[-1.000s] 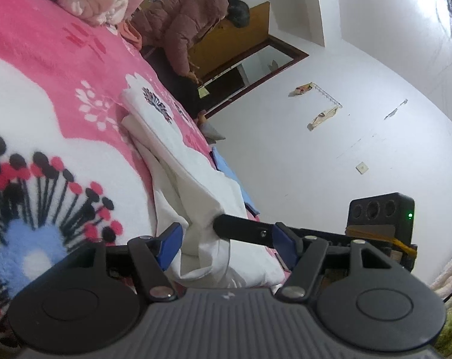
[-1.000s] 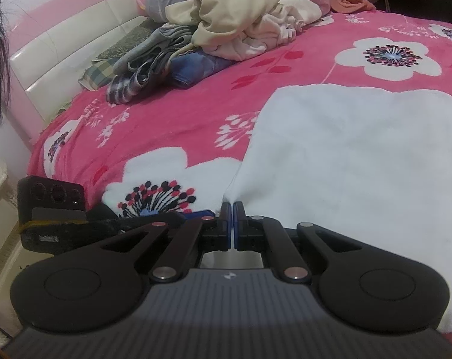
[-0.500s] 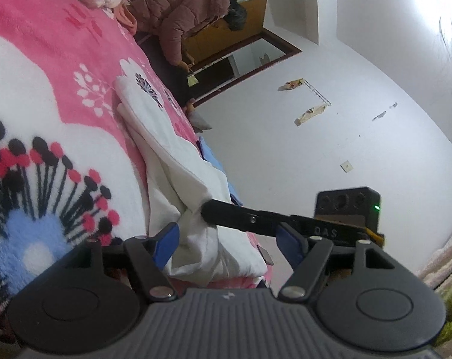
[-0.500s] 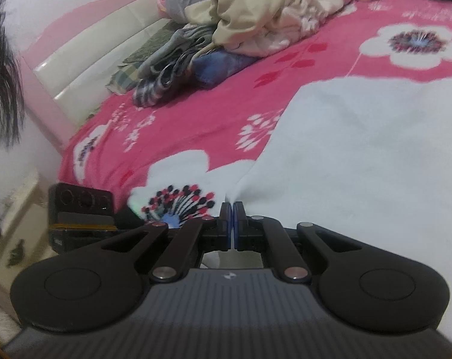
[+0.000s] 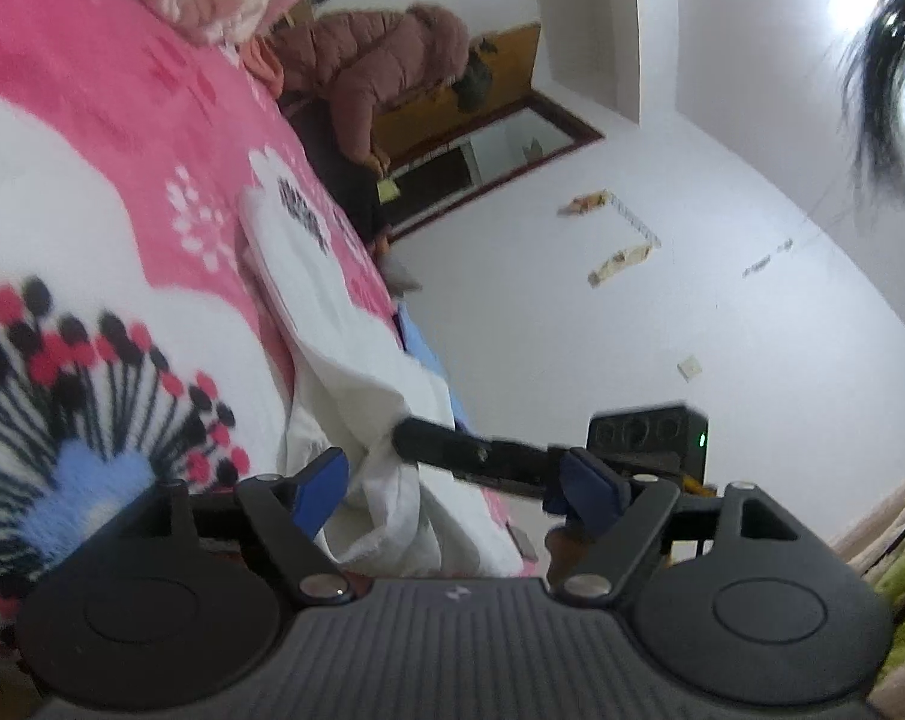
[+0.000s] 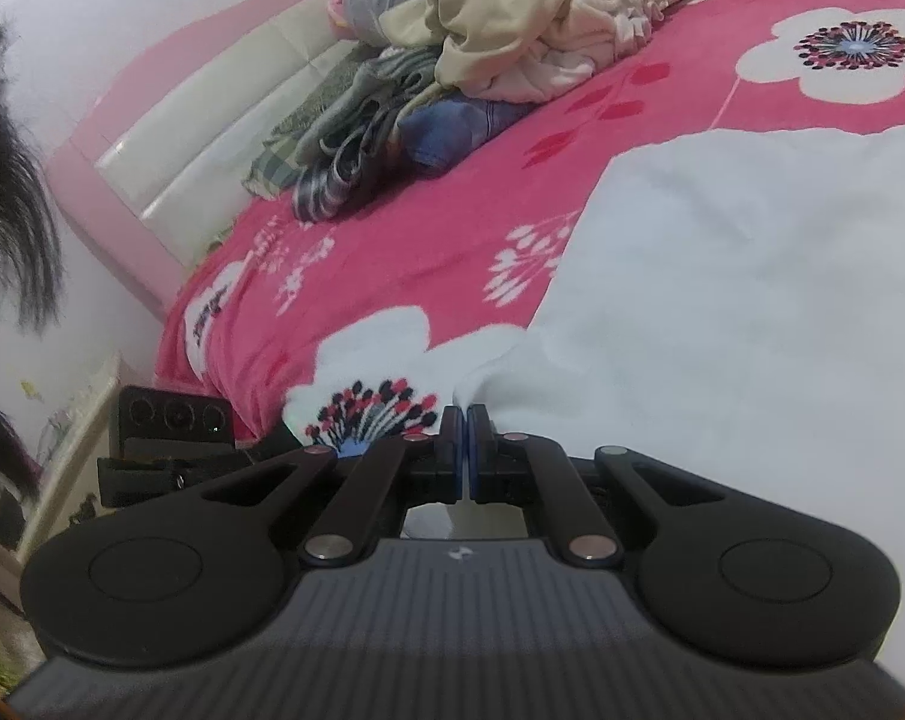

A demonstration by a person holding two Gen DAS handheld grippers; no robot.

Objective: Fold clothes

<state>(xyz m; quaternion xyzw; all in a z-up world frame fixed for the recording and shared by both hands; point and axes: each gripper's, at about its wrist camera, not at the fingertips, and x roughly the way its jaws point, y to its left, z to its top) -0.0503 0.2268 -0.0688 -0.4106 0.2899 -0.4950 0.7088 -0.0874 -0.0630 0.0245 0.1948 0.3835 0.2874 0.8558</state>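
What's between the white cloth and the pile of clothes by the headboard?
Only bare pink flowered blanket lies between the white cloth and the clothes pile, as the right wrist view shows.

One white garment [image 6: 752,312], one heap of unfolded clothes [image 6: 512,42] at twelve o'clock, two tools [image 6: 465,420] [image 5: 446,480], one bed [image 6: 392,228], one person in a brown jacket [image 5: 380,66].
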